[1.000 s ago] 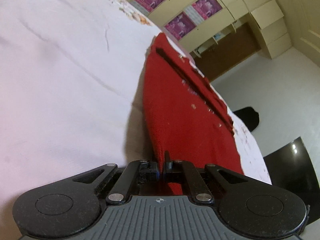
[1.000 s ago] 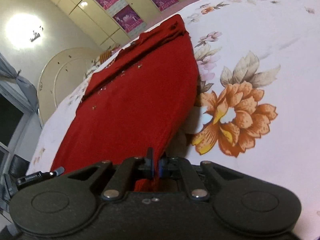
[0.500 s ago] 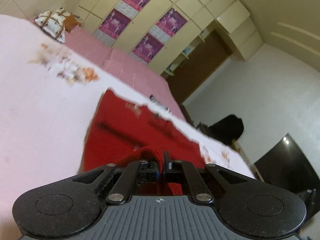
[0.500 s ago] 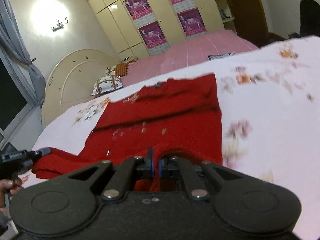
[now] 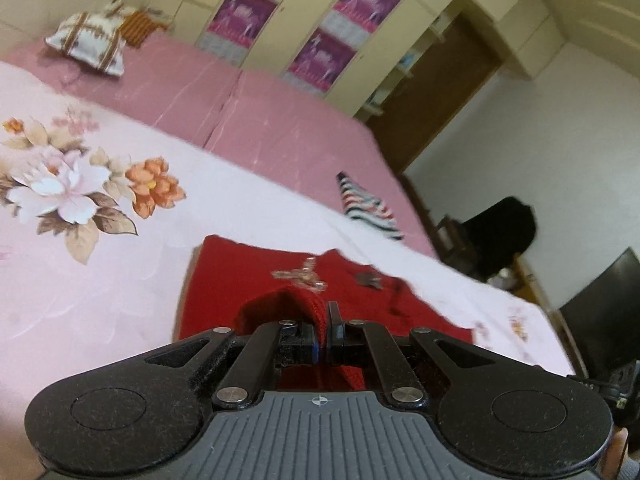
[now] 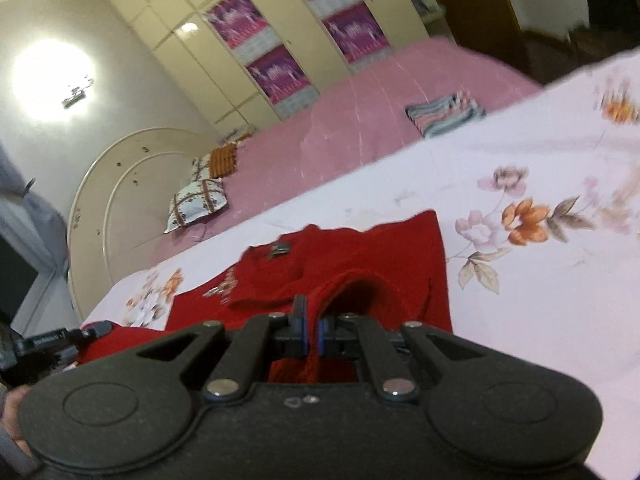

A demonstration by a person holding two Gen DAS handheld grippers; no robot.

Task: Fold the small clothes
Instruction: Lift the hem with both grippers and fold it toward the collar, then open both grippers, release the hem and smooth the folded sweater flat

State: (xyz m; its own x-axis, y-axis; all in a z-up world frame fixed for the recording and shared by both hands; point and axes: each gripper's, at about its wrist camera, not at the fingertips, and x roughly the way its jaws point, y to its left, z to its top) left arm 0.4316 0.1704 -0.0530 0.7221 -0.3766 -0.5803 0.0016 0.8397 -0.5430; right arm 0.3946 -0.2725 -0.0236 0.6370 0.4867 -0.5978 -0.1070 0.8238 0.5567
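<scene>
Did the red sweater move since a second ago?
Yes. The red sweater, pinched in both grippers, has had its near edge carried forward over itself toward the pink bedspread; it looks much shorter now.

Open floral sheet [image 5: 100, 280] flanks red garment [image 5: 240, 276].

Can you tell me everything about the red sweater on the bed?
The red sweater looks knitted and soft, with small shiny decorations on its front and a dark tag at the neck. Most of it lies flat on the flowery sheet. Its near edge is lifted and doubled over, pinched by the left claw and the right claw, both shut on the ribbed hem.
</scene>
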